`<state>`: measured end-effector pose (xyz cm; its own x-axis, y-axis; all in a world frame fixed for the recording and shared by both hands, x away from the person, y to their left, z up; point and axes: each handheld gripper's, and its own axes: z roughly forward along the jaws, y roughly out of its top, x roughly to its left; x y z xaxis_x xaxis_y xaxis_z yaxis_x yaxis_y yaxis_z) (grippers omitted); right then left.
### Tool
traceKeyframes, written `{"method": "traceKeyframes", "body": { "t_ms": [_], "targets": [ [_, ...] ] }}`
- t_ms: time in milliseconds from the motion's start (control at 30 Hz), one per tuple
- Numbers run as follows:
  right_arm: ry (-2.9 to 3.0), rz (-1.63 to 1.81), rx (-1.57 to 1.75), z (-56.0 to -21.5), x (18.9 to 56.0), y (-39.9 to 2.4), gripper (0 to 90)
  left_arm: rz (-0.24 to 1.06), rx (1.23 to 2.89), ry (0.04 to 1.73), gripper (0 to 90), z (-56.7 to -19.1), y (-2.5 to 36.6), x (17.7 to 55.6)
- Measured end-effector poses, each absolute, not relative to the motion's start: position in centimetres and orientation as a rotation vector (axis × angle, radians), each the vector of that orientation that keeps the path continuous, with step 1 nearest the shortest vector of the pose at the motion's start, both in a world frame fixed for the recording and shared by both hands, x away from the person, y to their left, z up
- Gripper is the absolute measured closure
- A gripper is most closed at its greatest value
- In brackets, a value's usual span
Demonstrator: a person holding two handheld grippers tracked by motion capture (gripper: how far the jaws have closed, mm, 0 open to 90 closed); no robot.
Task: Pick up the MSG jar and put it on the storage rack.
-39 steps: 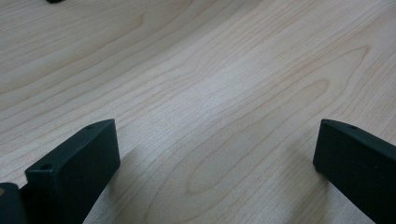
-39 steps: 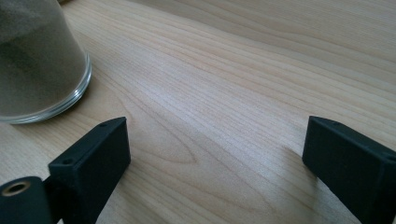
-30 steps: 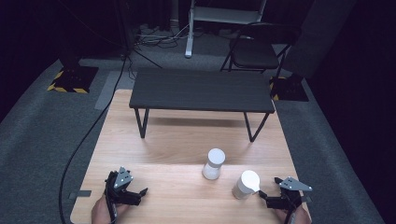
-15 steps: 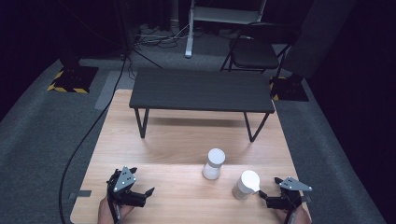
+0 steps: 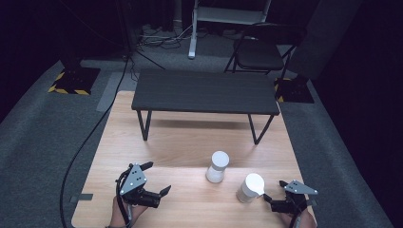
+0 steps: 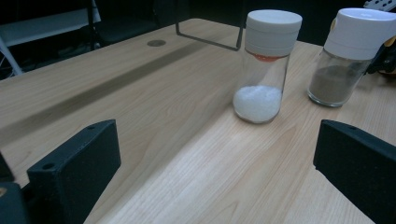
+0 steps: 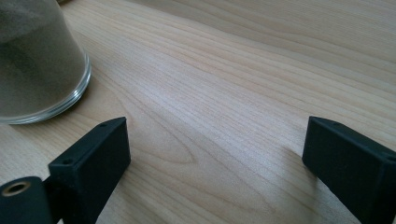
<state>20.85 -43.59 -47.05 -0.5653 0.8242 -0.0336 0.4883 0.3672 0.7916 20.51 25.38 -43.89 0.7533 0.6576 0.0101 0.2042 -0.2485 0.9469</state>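
Resting: both tools sit low at the near edge of the counter [image 5: 190, 137], which looks like a ready pose before any grasp.
Left tool [image 5: 153, 182]: at 7 o'clock, jaws spread wide and empty, aimed toward the two shakers.
Right tool [image 5: 272, 195]: at 5 o'clock, jaws apart with bare wood between them, just beside the darker shaker.
Salt shaker [image 6: 266, 65]: near 6 o'clock of centre, upright; clear glass cylinder, broad white cap, white grains heaped at the bottom.
Pepper shaker [image 6: 348, 56]: at 5 o'clock, upright; same glass and cap, grey-brown powder inside.
Counter surface: pale, smooth, fine-grained wood.
Small black table [image 5: 205, 92]: at 12 o'clock, dark top, thin metal legs.
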Motion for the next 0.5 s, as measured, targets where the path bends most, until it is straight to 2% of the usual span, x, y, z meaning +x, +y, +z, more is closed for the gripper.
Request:
{"method": "traceKeyframes", "body": {
  "t_ms": [500],
  "targets": [
    [2.206,1.060,1.143,-47.0,20.9,-43.5,7.1,0.414,1.830,0.599,0.3,-44.5,21.3,24.0]
  ]
}}
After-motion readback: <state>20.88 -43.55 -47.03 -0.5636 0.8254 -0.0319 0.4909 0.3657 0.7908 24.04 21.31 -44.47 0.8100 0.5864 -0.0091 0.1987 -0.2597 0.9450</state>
